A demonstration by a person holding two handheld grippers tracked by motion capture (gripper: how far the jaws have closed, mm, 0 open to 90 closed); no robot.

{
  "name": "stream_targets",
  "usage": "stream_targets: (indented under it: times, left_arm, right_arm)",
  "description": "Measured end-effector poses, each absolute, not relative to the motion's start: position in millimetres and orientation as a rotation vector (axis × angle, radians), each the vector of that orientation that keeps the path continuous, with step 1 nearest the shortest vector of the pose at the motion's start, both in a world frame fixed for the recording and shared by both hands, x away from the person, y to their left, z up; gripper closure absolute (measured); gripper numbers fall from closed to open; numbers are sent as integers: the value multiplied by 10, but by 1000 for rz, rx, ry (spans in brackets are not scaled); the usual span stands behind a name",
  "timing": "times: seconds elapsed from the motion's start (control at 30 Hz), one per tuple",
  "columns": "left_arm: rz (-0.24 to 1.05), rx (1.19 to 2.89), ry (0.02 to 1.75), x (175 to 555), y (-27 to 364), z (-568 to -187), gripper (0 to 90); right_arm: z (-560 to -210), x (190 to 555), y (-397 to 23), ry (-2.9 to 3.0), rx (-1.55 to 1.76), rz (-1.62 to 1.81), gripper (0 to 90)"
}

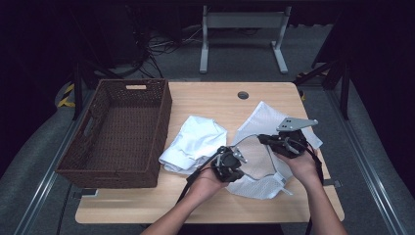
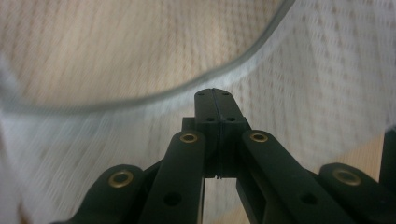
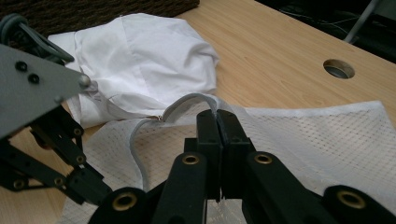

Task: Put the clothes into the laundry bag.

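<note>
Evidently the work in hand is opening a white mesh laundry bag (image 1: 274, 147) so that the white garment (image 1: 195, 142) can go inside, and it looks to be at an early stage. The bag lies on the wooden table (image 1: 205, 205) toward its right edge, partly lifted at its grey-trimmed mouth. The left gripper (image 1: 234, 157) is clenched on the bag's mesh just below the grey rim, its jaws pressed together with the fabric pinched between them, as the left gripper view shows with the rim arcing above the tips. The right gripper (image 1: 265, 139) is likewise clamped on the bag, its jaws meeting right at the grey rim (image 3: 187, 103) where it humps up off the table. Between the two grips the mouth seems to be spreading apart, though it is not yet wide. The garment sits crumpled near the table's middle, just beside the bag and touching the wicker basket (image 1: 117, 132), which stands at the left edge with nothing visible in it. Still to do, by this reading: widen the mouth, put the garment in, and perhaps move the filled bag to the basket.
</note>
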State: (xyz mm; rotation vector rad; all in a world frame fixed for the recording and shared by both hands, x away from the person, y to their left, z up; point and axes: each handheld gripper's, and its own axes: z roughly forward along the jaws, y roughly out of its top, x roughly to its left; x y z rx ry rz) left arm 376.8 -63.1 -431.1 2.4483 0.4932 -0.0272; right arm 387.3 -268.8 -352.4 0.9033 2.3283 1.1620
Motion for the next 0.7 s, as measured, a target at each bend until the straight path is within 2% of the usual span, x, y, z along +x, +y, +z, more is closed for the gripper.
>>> stream_targets:
  times: [0.23,0.5,0.7]
  left_arm:
    - [-23,2510,453,3724,-935,-4474,900]
    - [66,2543,429,3747,-923,-4470,900]
    - [108,2563,487,3894,-783,-4450,900]
  right_arm:
    - [-3539,3870,-2747,2319,917,1154,889]
    - [-3530,3869,-2842,2285,973,1122,889]
    - [-3488,3851,-2939,2238,1031,1112,889]
